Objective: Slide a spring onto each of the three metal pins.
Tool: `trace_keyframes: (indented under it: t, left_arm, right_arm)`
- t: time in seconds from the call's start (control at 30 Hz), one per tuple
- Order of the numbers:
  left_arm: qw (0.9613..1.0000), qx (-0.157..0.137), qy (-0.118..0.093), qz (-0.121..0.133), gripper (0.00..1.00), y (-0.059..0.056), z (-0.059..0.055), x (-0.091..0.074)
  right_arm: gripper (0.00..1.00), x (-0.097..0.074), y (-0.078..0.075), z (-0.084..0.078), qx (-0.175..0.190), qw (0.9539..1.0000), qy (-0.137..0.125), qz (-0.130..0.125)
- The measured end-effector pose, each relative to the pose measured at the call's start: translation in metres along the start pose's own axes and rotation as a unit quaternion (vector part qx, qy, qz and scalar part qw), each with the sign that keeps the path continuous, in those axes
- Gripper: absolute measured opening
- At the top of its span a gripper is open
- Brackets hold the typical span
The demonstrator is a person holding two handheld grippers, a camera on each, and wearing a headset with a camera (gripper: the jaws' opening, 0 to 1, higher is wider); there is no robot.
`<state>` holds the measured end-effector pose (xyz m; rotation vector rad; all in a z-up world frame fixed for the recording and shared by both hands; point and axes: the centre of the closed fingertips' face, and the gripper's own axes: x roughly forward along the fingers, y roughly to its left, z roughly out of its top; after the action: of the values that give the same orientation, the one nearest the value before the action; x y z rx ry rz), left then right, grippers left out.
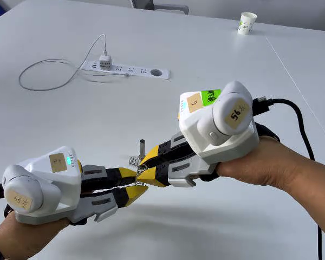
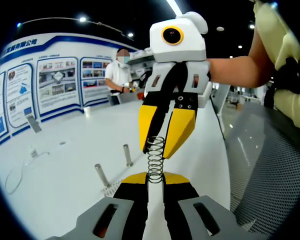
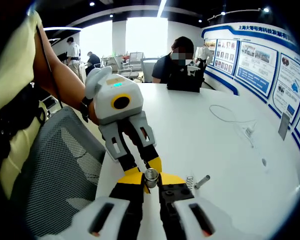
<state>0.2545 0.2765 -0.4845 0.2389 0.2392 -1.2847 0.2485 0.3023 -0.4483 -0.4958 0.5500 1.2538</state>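
A coil spring (image 1: 142, 174) spans the gap between my two grippers above the table. My left gripper (image 1: 134, 184) comes in from the lower left, and its yellow tips (image 2: 149, 178) are shut on the spring's (image 2: 155, 159) near end. From the right, my right gripper (image 1: 151, 169) pinches the far end of the spring (image 3: 151, 176), seen end-on at its tips (image 3: 150, 180). I cannot tell whether a pin runs inside the coils. Two metal pins (image 2: 101, 175) (image 2: 127, 155) stand upright on the table, one of them (image 1: 142, 147) just behind the grippers. A loose spring (image 1: 133, 161) lies beside it.
A white power strip (image 1: 124, 69) with a plugged charger and looped cable lies at the back left. A paper cup (image 1: 247, 23) stands far right. A mesh chair (image 3: 65, 170) is beside the table edge. People sit and stand in the background.
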Motion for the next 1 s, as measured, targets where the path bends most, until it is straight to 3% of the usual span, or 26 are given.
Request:
trace_keyframes:
  t: [0.57, 1.0]
  left_arm:
    - [0.9999, -0.011, -0.009, -0.004, 0.12, -0.0007, 0.0035, 0.0013]
    - [0.9997, -0.020, -0.013, 0.010, 0.24, 0.0041, 0.0042, -0.0010]
  right_arm:
    - [0.11, -0.0007, -0.0010, 0.0037, 0.017, 0.9998, -0.012, -0.002]
    - [0.11, -0.0050, -0.0059, 0.0020, 0.022, 0.9996, -0.013, -0.010]
